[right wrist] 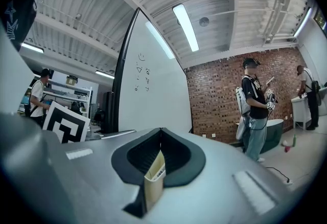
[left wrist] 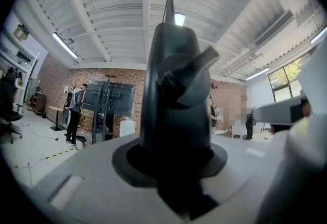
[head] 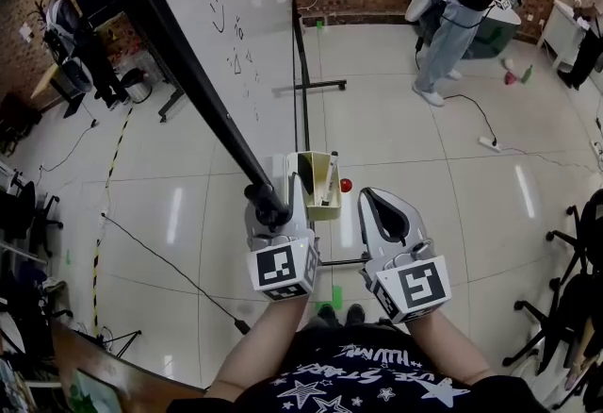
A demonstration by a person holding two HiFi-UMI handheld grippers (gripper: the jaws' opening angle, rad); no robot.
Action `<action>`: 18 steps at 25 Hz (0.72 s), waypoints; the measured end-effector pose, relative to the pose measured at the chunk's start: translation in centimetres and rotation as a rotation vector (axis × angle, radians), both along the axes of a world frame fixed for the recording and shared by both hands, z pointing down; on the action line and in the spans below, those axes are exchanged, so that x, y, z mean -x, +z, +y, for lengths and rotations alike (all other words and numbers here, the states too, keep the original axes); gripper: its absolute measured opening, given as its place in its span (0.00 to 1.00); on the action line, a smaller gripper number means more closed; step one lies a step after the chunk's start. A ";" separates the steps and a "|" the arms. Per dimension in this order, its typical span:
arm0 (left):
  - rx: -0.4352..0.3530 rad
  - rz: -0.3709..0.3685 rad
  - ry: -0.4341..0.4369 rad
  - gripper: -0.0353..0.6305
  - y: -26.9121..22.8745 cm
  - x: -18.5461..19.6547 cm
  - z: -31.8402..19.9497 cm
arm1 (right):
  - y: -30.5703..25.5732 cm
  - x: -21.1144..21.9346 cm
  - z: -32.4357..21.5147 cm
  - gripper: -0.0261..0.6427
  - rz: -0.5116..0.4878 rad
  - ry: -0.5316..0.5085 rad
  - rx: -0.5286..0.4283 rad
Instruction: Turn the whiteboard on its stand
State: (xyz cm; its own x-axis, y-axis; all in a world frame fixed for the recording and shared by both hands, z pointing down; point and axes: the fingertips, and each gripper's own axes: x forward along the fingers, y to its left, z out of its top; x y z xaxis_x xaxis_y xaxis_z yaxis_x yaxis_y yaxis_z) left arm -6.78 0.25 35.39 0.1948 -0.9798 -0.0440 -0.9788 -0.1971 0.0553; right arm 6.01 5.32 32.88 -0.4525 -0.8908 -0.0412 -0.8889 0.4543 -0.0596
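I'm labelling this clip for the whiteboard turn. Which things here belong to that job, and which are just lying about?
Part of the job:
- whiteboard
- its black frame
- stand
- left gripper, shut on the frame

Just lying about:
- beige box with a marker in it
- red ball on the floor
- power strip

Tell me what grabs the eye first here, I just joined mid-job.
The big whiteboard tilts across the head view's upper left. Its black frame runs diagonally down into the left gripper, which is shut on the frame's near end. The right gripper sits just to its right, jaws together at the tips, off the board.
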 end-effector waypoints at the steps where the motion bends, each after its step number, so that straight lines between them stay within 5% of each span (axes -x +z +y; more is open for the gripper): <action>1: -0.004 -0.002 0.003 0.26 0.2 0.0 -0.1 | 0.1 0.1 0.3 0.05 0.000 -0.001 0.000; 8: 0.030 0.033 0.036 0.30 1.4 0.1 0.0 | 0.2 0.5 0.8 0.05 0.003 -0.024 -0.018; 11: 0.121 0.061 0.024 0.56 4.3 0.9 0.8 | 0.2 0.5 0.9 0.05 0.001 -0.019 -0.016; 18: 0.084 0.020 0.084 0.56 3.9 2.0 6.1 | 0.7 0.4 1.4 0.05 -0.006 0.008 0.014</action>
